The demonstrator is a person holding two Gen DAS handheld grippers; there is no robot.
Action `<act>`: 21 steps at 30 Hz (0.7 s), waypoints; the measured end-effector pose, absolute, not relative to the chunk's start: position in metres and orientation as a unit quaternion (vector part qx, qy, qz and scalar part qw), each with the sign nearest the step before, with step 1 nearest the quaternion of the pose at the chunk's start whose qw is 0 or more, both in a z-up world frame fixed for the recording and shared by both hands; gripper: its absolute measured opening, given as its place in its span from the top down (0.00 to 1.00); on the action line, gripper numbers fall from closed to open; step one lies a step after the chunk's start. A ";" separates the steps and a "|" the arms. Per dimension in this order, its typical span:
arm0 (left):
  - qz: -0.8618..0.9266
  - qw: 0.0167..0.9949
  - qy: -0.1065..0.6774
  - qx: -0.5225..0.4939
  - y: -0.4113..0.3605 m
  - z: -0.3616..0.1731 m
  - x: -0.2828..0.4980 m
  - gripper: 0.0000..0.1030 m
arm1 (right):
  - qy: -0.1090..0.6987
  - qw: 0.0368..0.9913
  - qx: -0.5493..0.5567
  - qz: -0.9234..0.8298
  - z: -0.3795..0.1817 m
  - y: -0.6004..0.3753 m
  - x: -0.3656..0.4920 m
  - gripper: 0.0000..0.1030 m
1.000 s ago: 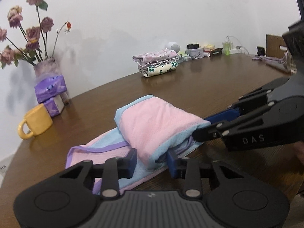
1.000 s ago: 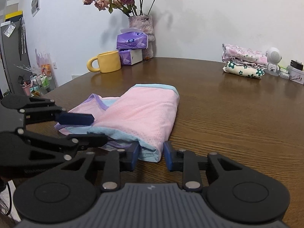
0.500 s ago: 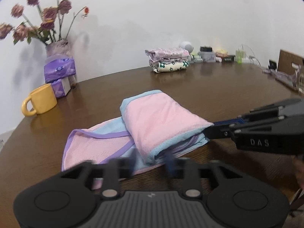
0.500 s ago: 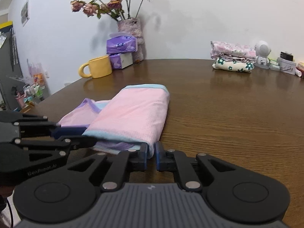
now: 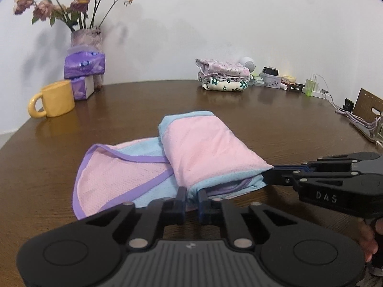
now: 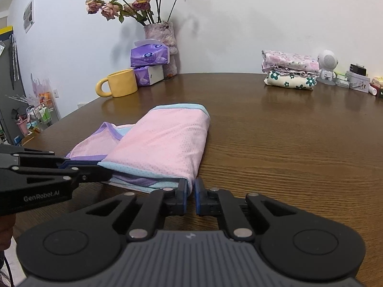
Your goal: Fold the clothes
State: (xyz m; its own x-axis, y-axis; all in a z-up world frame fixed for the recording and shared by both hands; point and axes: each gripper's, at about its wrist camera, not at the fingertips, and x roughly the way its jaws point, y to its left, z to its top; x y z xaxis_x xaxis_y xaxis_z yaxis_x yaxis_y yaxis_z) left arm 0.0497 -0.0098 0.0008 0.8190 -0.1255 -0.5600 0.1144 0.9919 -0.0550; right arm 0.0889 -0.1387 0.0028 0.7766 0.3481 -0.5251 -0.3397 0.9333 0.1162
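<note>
Round brown wood-grain bench, carrying all objects, against a white wall. Near its front edge lies the pink garment, mesh fabric with light-blue hem and purple binding, part-folded: a pink panel is laid over the lower layers, and an unfolded portion with purple trim spreads toward the yellow mug.

Left tool, black with blue pads: jaws closing on the light-blue hem at the garment's near corner, cloth between the pads and pressed by them. A small logo mark on its housing is too small to read. In the right wrist view the side of the same tool carries the lettering "GenRobot.AI".

Right tool: jaws nearly together, pinching the other near corner of the folded edge. In the left wrist view its side reads "DAS", and part of the person's hand shows behind it.

Folded clothes stack, floral prints, at the far side of the bench. Vase of dried roses by the wall; in front of it two purple tissue packs, stacked, their printed label illegible. Yellow mug just beside the packs. Small white robot-shaped figure next to the stack, then tins and boxes whose print cannot be read.
</note>
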 end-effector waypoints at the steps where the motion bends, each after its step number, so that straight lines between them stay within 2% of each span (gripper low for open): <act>1: -0.063 0.953 0.297 -0.015 -0.009 0.001 0.050 0.86 | 0.279 0.942 0.006 0.185 0.004 -0.138 0.088 0.94; 4: -0.063 0.952 0.298 -0.017 -0.009 -0.001 0.050 0.88 | 0.276 0.943 0.001 0.187 0.005 -0.135 0.087 0.93; 5: -0.065 0.952 0.300 -0.020 -0.008 -0.002 0.051 0.94 | 0.277 0.943 0.001 0.184 0.004 -0.135 0.088 0.94; 7: -0.074 0.950 0.303 -0.025 -0.007 -0.003 0.050 0.94 | 0.283 0.942 0.002 0.182 0.002 -0.136 0.090 0.94; 9: -0.079 0.952 0.296 -0.024 -0.005 0.000 0.045 0.80 | 0.282 0.941 0.009 0.186 0.004 -0.138 0.087 0.92; 10: -0.082 0.953 0.292 -0.023 -0.005 0.001 0.043 0.54 | 0.280 0.941 0.014 0.189 0.005 -0.140 0.085 0.90; 11: -0.077 0.955 0.285 -0.021 -0.004 0.004 0.039 0.29 | 0.275 0.942 0.019 0.191 0.008 -0.143 0.082 0.79; 12: -0.071 0.958 0.277 -0.019 -0.004 0.006 0.035 0.22 | 0.270 0.944 0.024 0.190 0.011 -0.146 0.078 0.60; 13: -0.066 0.961 0.268 -0.016 -0.004 0.008 0.031 0.19 | 0.264 0.945 0.026 0.189 0.014 -0.148 0.075 0.54; 16: -0.063 0.965 0.256 -0.015 -0.004 0.016 0.029 0.15 | 0.254 0.948 0.031 0.191 0.022 -0.151 0.071 0.50; 18: -0.064 0.964 0.257 -0.019 -0.002 0.022 0.033 0.14 | 0.256 0.946 0.043 0.196 0.026 -0.154 0.075 0.45; 21: -0.072 0.959 0.273 -0.037 0.008 0.034 0.052 0.14 | 0.265 0.940 0.054 0.206 0.034 -0.156 0.089 0.43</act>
State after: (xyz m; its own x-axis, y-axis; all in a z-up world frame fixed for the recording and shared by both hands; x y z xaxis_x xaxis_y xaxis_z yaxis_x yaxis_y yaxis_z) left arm 0.0523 0.0080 0.0340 0.8406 -0.1576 -0.5183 0.1176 0.9870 -0.1094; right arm 0.0892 -0.1562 0.0337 0.7744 0.4158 -0.4768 -0.3585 0.9094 0.2108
